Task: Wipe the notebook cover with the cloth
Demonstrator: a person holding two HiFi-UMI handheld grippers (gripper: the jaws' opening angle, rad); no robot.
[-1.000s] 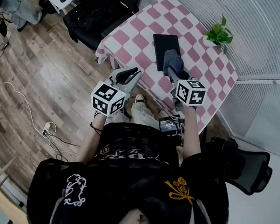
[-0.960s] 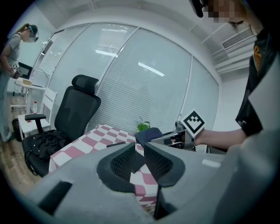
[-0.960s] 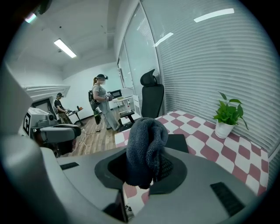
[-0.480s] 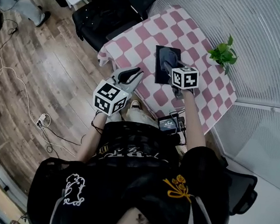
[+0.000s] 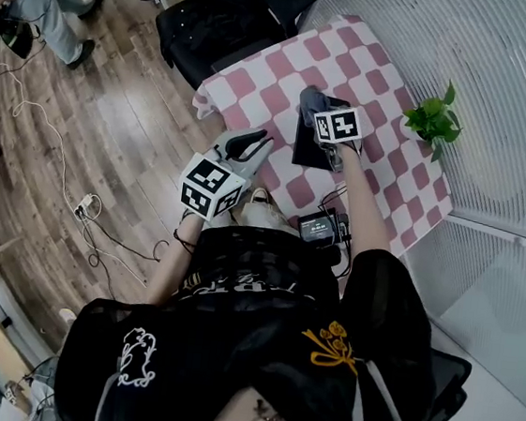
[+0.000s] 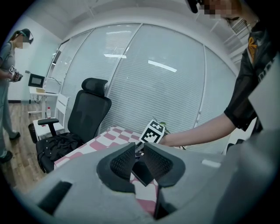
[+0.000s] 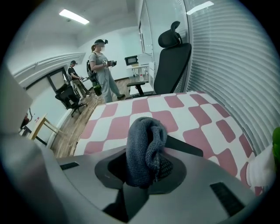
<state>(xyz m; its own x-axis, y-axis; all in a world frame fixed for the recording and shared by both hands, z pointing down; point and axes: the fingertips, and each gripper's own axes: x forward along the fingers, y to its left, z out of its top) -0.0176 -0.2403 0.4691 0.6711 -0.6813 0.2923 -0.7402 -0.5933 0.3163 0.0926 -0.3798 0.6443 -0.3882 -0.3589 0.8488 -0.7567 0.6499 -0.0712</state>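
My right claw (image 7: 148, 168) is clamped on the bunched cloth (image 7: 139, 140), upper centre over the notebook (image 5: 309, 152), to drag across the cover; left claw (image 6: 139, 159) is slightly open, empty, held clear.

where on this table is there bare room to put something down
Bare checks lie left of the notebook, toward the black chair, and between notebook and plant. The near right corner of the table is also free. Crowded: the middle, where the right claw holds the cloth over the notebook.
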